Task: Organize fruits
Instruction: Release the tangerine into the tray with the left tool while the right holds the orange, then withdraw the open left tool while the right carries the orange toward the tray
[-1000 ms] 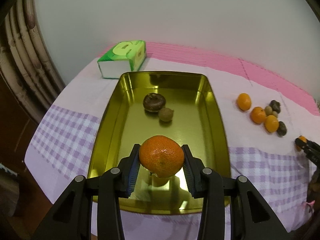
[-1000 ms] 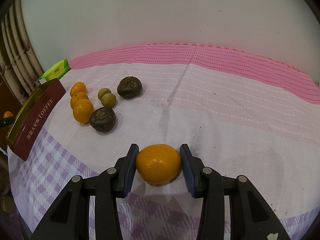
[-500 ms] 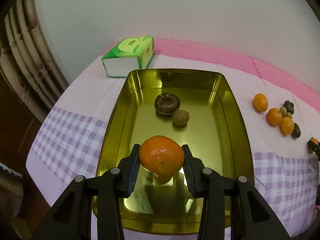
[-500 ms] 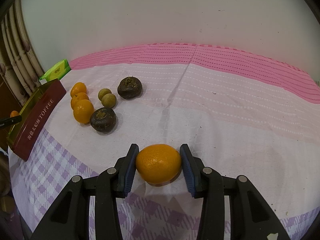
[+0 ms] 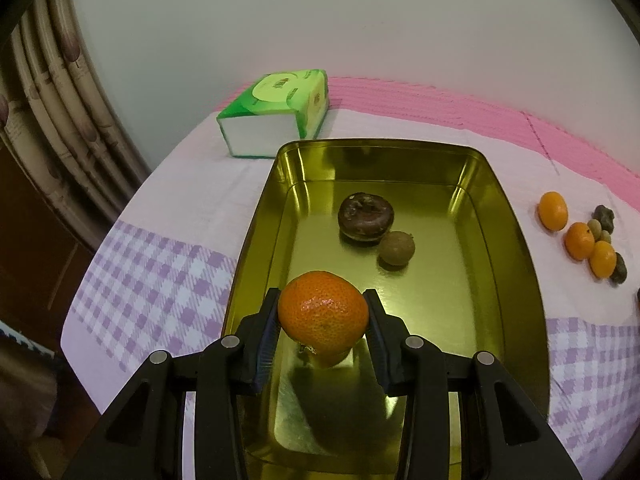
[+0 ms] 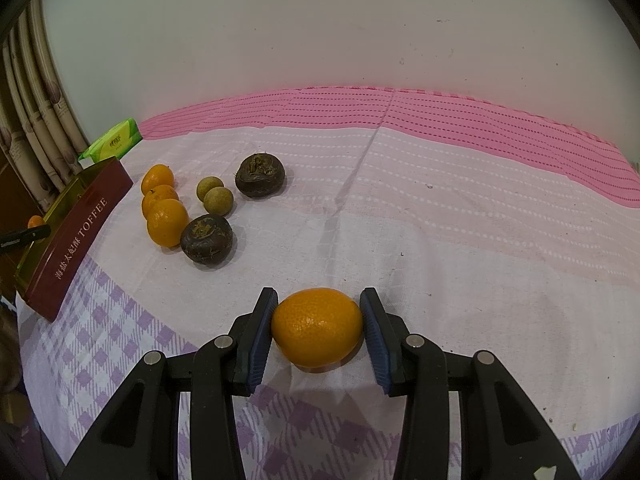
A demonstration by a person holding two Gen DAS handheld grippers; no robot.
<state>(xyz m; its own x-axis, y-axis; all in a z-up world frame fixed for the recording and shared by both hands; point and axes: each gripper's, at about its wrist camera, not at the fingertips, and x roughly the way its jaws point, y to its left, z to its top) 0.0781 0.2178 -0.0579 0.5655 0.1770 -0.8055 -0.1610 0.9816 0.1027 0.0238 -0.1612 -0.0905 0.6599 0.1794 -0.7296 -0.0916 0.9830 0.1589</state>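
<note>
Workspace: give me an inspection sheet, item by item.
Surface: tablecloth, pink, white and purple check.
Job's things: gold tin holds a dark fruit and a small brown fruit; three oranges, two small green-brown fruits and two dark fruits lie loose on the cloth.
Clutter: green tissue pack.
Grippers: left hand-held gripper shut on a mandarin over the tin; right hand-held gripper shut on an orange.
Cables: nothing seen.
Surroundings: plain wall, curtain.

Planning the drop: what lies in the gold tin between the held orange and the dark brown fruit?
Only bare gold floor, per the left wrist view.
</note>
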